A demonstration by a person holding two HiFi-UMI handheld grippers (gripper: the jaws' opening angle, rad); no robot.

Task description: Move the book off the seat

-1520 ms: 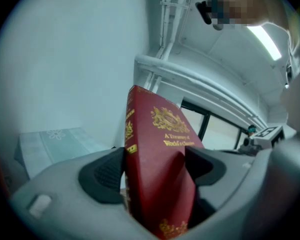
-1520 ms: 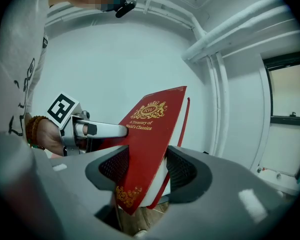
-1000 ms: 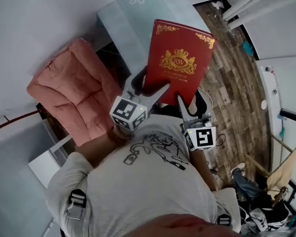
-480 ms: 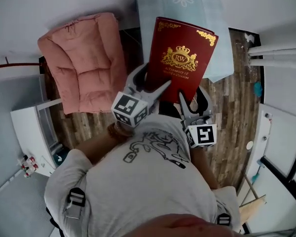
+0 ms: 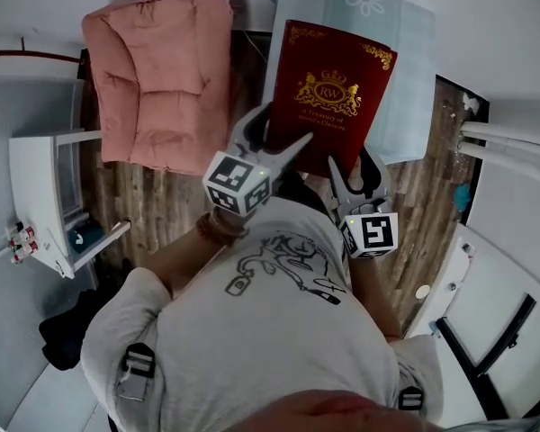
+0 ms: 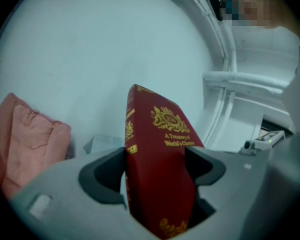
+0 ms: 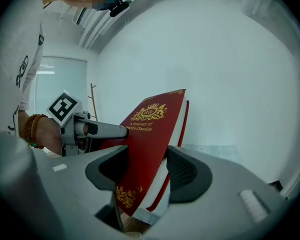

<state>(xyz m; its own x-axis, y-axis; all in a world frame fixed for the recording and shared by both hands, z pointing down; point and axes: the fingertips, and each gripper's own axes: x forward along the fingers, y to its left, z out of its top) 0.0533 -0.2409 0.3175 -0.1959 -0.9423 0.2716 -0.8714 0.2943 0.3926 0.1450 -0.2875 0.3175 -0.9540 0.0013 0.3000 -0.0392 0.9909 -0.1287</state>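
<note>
The left gripper (image 6: 157,171) pinches the near end of the red hardback book (image 5: 335,84), one pad pressed against each side of it. The right gripper (image 7: 144,170) clamps the same end just beside it, one pad on the gilt-printed cover and the other on the back. Together they hold the book in the air, cover up. It reaches away from the fingertips over a pale blue table (image 5: 412,79) with a white flower print. Left of the left gripper's fingers, well apart from the book, sits the pink quilted seat (image 5: 157,70). Underneath is a dark wood-plank floor (image 5: 157,214). A white cabinet (image 5: 40,187) stands farther left, with white walls all round.
</note>
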